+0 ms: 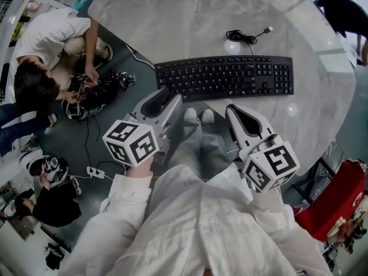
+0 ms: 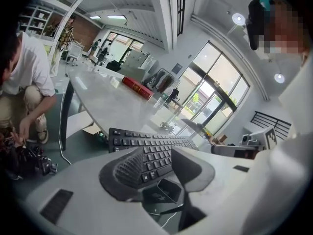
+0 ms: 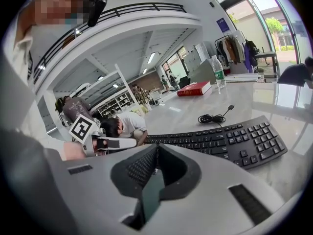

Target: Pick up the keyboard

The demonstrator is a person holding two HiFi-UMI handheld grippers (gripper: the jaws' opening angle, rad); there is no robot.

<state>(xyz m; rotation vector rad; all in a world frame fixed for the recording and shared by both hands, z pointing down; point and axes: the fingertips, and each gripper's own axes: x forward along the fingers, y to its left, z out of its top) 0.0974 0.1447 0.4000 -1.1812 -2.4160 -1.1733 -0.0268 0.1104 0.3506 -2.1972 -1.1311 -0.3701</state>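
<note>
A black keyboard [image 1: 224, 76] lies flat near the front edge of the pale marble table [image 1: 201, 16], its coiled cable [image 1: 244, 36] behind it. My left gripper [image 1: 167, 94] hovers just short of the keyboard's near left corner, jaws apart with nothing pressed between them. In the left gripper view the keyboard [image 2: 146, 146] shows through the gap of that gripper [image 2: 159, 153]. My right gripper [image 1: 234, 109] sits a little short of the keyboard's front edge, right of the middle. In the right gripper view its jaws [image 3: 156, 148] meet with nothing in them, and the keyboard [image 3: 220, 141] lies ahead.
A red book [image 3: 194, 88] and a water bottle [image 3: 219, 70] stand far back on the table. A person [image 1: 52, 45] crouches over cables on the floor at the left. A red object [image 1: 339, 200] sits on the floor at the lower right.
</note>
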